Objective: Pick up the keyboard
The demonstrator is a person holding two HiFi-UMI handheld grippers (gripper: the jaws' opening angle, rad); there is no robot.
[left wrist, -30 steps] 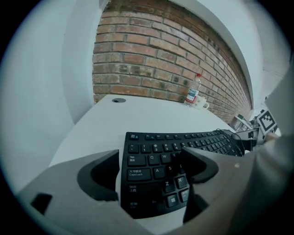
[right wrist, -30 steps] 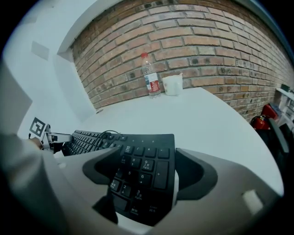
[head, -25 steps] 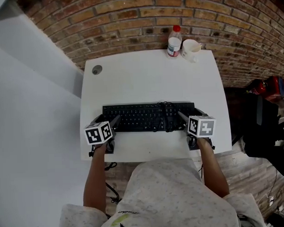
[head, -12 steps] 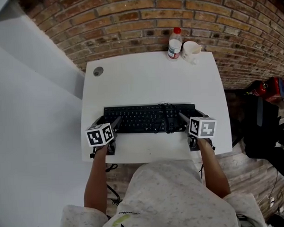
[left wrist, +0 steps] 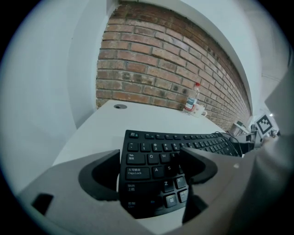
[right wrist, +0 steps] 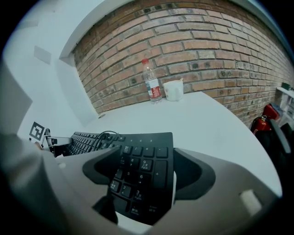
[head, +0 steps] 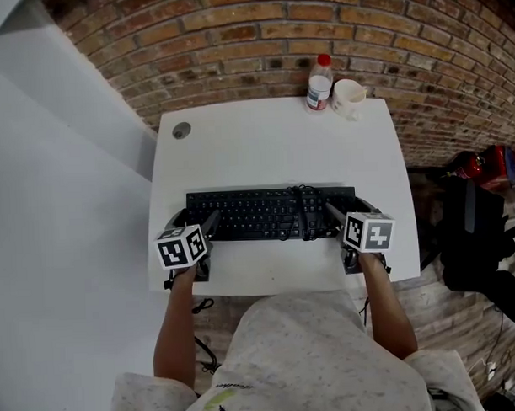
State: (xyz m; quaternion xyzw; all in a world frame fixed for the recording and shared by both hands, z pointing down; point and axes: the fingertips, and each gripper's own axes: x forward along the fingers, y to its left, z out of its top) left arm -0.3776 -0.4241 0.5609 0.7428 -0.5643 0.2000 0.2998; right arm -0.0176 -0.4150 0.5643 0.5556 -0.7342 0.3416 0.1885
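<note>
Keyboard (head: 266,214) ends lie between the wide-apart jaws of left tool (head: 195,217) and right tool (head: 349,208).

I see keyboard (head: 270,213): black plastic, matt, faint sheen on keycaps. Table (head: 272,149): smooth white top, low gloss. Wall (head: 235,41): rough red-brown brick, recessed mortar joints. Bottle (head: 319,82): clear glossy plastic, red cap. Cup (head: 348,94): white, smooth, material can't tell from here. Left gripper (left wrist: 151,160), right gripper (right wrist: 142,170): matt grey plastic bodies, darker matt lining inside jaws. Shirt (head: 305,350): light speckled cloth.
</note>
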